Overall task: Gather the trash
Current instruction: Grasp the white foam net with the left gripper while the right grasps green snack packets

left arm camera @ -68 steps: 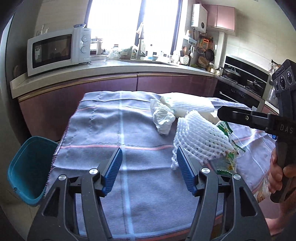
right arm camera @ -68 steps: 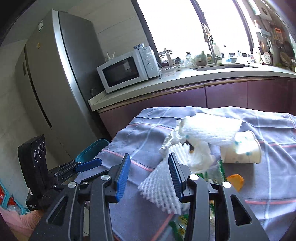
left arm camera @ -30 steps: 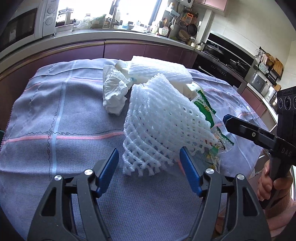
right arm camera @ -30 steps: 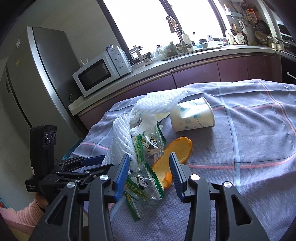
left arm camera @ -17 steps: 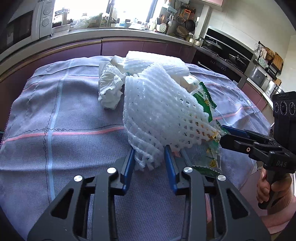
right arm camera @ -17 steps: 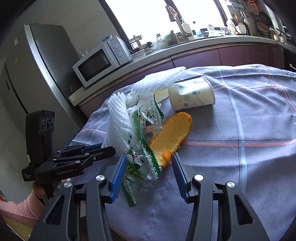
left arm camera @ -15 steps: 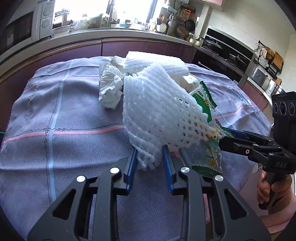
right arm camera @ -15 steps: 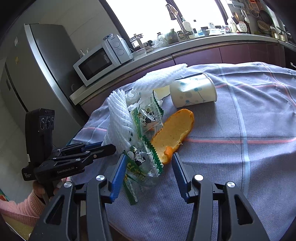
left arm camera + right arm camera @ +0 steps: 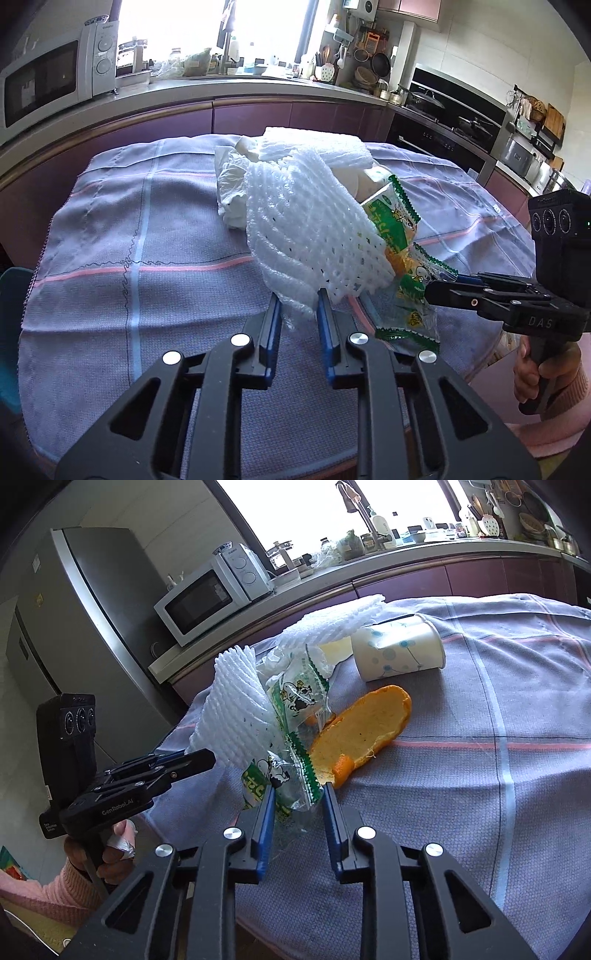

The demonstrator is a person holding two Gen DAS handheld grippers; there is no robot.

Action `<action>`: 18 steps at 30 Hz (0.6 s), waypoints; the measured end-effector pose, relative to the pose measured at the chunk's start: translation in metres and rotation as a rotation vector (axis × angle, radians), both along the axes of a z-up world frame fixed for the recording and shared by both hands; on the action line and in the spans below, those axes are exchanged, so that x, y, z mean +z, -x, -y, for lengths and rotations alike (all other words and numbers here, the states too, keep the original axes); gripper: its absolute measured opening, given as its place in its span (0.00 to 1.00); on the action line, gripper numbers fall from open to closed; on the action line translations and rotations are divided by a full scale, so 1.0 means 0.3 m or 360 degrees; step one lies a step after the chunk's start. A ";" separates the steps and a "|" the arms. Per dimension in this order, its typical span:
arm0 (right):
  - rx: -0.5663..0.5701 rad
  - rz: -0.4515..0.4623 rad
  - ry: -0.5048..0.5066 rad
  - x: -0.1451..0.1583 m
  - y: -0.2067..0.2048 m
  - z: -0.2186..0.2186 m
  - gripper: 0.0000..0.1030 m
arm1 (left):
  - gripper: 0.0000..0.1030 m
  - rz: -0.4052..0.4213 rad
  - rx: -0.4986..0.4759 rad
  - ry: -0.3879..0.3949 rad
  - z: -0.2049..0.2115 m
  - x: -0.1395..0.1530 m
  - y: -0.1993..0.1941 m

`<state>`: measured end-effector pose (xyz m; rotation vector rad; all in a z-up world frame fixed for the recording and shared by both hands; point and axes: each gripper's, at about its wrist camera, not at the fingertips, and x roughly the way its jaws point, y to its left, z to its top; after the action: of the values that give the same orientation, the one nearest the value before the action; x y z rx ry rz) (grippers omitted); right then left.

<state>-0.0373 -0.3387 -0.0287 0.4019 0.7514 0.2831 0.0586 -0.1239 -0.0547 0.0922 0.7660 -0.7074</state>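
Observation:
My left gripper (image 9: 297, 302) is shut on the near edge of a white foam fruit net (image 9: 310, 229), which lifts off the grey cloth. It also shows in the right wrist view (image 9: 240, 709). My right gripper (image 9: 297, 797) is closing around a green snack wrapper (image 9: 280, 775), its jaws narrowed on the wrapper's clear end. The wrapper also shows in the left wrist view (image 9: 410, 295). An orange peel (image 9: 362, 731), a paper cup (image 9: 399, 651) on its side, a second foam net (image 9: 314, 147) and a crumpled tissue (image 9: 231, 188) lie on the table.
The table carries a grey checked cloth (image 9: 147, 266). A teal bin (image 9: 9, 332) stands at the table's left edge. A counter with a microwave (image 9: 48, 81) runs behind. A fridge (image 9: 92, 602) stands at the left in the right wrist view.
My left gripper has closed on the foam net and lifted its edge. My right gripper has narrowed from wide open onto the snack wrapper.

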 end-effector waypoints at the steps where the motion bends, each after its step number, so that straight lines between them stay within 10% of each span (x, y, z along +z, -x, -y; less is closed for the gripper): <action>1: 0.0007 0.0006 0.0001 0.004 0.003 -0.003 0.22 | 0.19 0.0009 0.0002 0.0001 -0.006 0.006 0.007; 18: 0.0134 0.0129 -0.0014 0.110 0.006 -0.091 0.20 | 0.18 0.0130 0.0080 0.0086 -0.205 0.106 0.108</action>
<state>-0.0389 -0.3115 0.0044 0.3657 0.6887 0.3800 0.0262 -0.0624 -0.0228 0.0523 0.6682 -0.6722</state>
